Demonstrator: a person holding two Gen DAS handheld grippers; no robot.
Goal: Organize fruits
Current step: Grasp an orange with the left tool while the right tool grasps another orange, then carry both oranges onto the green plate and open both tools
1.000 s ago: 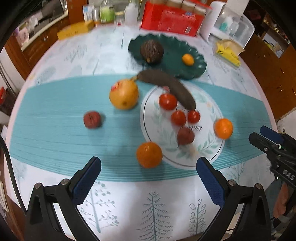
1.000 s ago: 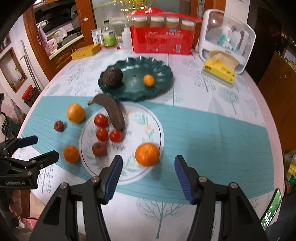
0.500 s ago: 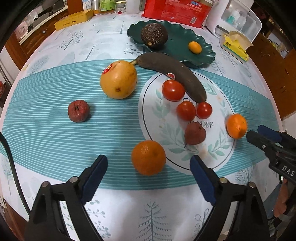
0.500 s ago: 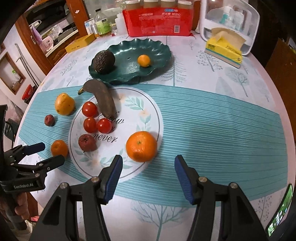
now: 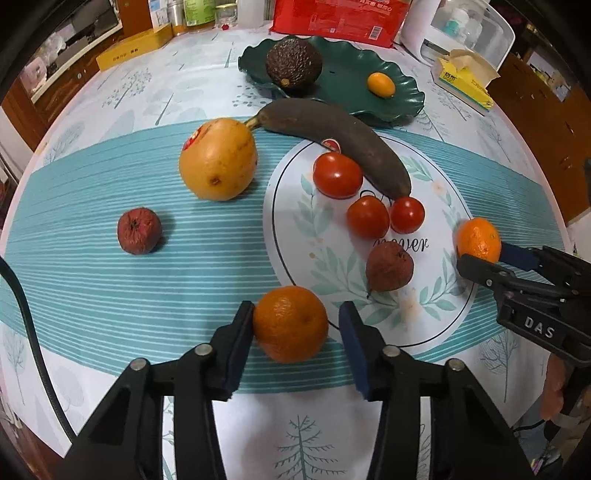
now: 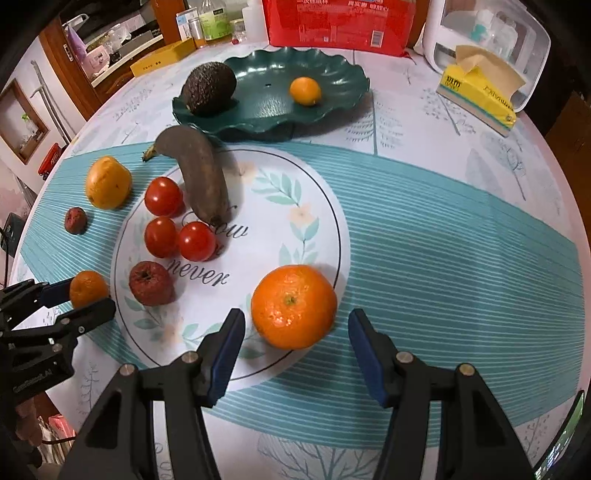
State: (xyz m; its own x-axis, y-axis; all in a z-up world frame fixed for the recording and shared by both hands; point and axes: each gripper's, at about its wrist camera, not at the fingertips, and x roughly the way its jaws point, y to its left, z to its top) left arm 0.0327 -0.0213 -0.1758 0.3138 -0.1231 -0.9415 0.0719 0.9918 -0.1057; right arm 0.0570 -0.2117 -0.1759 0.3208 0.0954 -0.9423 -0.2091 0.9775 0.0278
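Note:
My left gripper (image 5: 295, 325) is open around an orange (image 5: 290, 323) on the teal runner, left pad touching it, right pad a little apart. My right gripper (image 6: 295, 326) is open around a second orange (image 6: 293, 306) at the white plate's (image 6: 295, 192) near edge, pads apart from it. The plate holds three tomatoes (image 6: 162, 201), a brown banana (image 6: 201, 177) and a wrinkled red fruit (image 6: 151, 283). A green plate (image 6: 332, 85) holds an avocado (image 6: 209, 92) and a kumquat (image 6: 304, 91).
A yellow pear (image 5: 218, 164) and another wrinkled red fruit (image 5: 139, 230) lie on the runner left of the white plate. A tissue box (image 6: 480, 99), red package (image 6: 338, 22), white container and bottles stand along the table's far edge.
Both grippers moved forward and down onto their oranges. The left jaws narrowed around the left orange; the right jaws stayed about as wide.

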